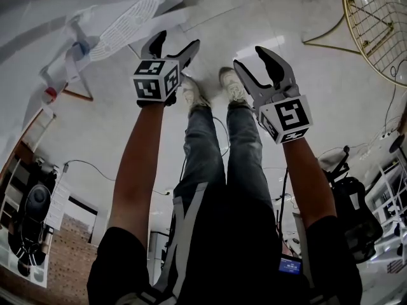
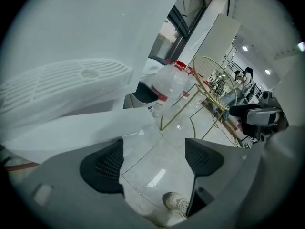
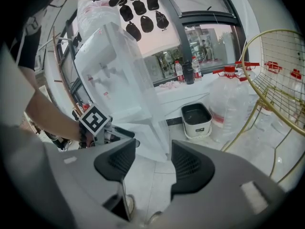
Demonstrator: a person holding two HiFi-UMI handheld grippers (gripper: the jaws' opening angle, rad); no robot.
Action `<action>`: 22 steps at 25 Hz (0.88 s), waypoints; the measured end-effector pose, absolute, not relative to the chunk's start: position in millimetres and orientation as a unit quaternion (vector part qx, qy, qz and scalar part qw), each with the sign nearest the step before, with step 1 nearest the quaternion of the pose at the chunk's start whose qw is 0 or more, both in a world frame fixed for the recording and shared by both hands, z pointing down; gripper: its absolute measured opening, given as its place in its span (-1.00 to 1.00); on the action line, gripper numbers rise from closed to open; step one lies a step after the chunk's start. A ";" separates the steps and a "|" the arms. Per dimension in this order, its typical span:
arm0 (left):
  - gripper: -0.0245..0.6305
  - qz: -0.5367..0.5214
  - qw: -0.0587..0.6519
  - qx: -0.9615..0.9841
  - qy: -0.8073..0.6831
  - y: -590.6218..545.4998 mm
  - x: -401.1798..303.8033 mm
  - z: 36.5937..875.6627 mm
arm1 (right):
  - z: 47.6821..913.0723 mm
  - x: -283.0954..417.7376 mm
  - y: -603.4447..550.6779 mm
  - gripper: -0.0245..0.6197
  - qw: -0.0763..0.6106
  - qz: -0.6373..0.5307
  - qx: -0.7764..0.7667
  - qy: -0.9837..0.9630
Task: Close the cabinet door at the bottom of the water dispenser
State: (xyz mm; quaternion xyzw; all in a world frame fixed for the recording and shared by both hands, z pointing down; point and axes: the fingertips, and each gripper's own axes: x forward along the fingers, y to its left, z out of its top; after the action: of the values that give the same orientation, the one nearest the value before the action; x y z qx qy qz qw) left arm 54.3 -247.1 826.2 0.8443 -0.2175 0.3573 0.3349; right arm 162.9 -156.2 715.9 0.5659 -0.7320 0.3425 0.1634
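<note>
The white water dispenser (image 1: 57, 18) stands at the upper left of the head view, its slotted drip tray (image 1: 124, 27) jutting out. Under the tray a white panel (image 2: 95, 128) of its lower cabinet reaches toward my left gripper (image 1: 176, 41). I cannot tell whether that panel is the door. My left gripper (image 2: 153, 149) is open and empty, just off the panel's edge, over bare floor. My right gripper (image 1: 252, 57) hangs to the right, apart from the dispenser (image 3: 119, 75). Its jaws (image 3: 153, 149) stand open with nothing between them. The right gripper view shows the left gripper's marker cube (image 3: 95, 119) beside the dispenser's lower front.
The person's shoes (image 1: 210, 88) are on the pale tiled floor just below the grippers. A gold wire chair (image 1: 381, 24) stands at the right. A white bucket (image 3: 196, 119) and large water jugs (image 3: 231, 104) sit by the window wall. An office chair (image 1: 350, 215) and cables lie behind.
</note>
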 end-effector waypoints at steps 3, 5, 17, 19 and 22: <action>0.34 0.364 0.332 0.842 -0.218 -249.1 55.3 829.9 | 714.8 164.6 -157.4 -0.21 0.164 0.340 0.566 -0.733; 0.34 0.370 0.331 0.840 -0.217 -248.8 57.1 832.9 | 714.6 167.5 -157.0 -0.22 0.164 0.340 0.569 -0.731; 0.34 0.389 0.313 0.840 -0.212 -259.5 73.0 833.7 | 714.2 176.8 -151.1 -0.26 0.151 0.341 0.582 -0.723; 0.34 0.388 0.311 0.841 -0.213 -262.1 76.1 833.6 | 715.4 178.1 -148.8 -0.27 0.151 0.344 0.582 -0.721; 0.34 0.391 0.302 0.842 -0.216 -267.6 80.6 834.0 | 716.2 180.7 -147.6 -0.27 0.151 0.343 0.584 -0.720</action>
State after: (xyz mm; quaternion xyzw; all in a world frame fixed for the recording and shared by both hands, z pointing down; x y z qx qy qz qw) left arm 80.6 -267.6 834.0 0.8423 -0.2165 0.3907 0.3017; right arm 180.7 -147.6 716.2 0.5843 -0.7198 0.3428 0.1514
